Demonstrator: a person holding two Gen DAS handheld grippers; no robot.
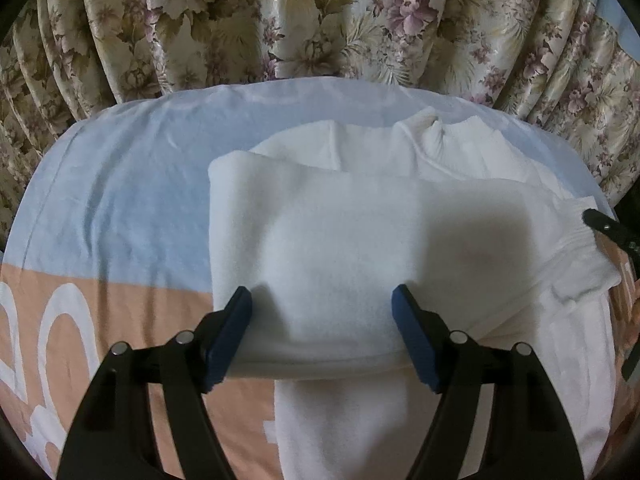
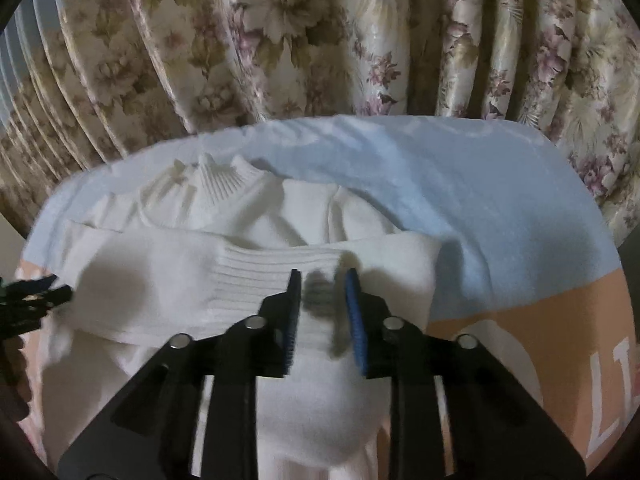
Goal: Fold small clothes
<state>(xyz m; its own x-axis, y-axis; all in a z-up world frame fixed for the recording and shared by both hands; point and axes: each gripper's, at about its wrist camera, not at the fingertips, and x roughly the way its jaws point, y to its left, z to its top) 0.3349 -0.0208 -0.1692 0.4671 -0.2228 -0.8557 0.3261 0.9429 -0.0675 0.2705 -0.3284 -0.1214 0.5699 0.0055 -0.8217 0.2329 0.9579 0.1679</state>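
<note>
Two grippers over white sweater (image 1: 360, 240): left gripper (image 1: 322, 336) jaws wide, right gripper (image 2: 323, 320) jaws narrowly apart, nothing gripped.

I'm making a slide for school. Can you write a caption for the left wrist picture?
Left gripper open over a folded white sweater on a blue and peach bedsheet.

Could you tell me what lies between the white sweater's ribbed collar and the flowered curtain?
Only a bare strip of the light blue bedsheet lies between the collar and the curtain, seen in the right wrist view.
</note>
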